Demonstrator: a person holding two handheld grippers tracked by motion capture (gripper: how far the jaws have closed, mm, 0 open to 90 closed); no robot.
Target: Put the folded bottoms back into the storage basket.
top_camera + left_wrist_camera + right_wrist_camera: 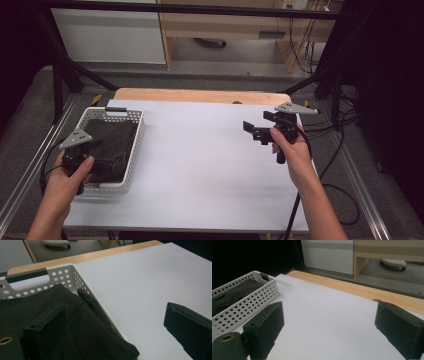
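Note:
A white perforated basket stands at the table's left and holds a dark folded cloth. My left gripper hovers low over the basket's near part. In the left gripper view the left gripper is open wide, with one jaw over the cloth and the other over the white table beside the basket's rim. Nothing is held between them. My right gripper is held above the table's right side, pointing left. In the right gripper view the right gripper is open and empty, and the basket lies far off.
A white sheet covers the table, with a wooden strip along its far edge. Black frame bars and cables run around the table on a grey floor. A cupboard and shelf unit stand beyond.

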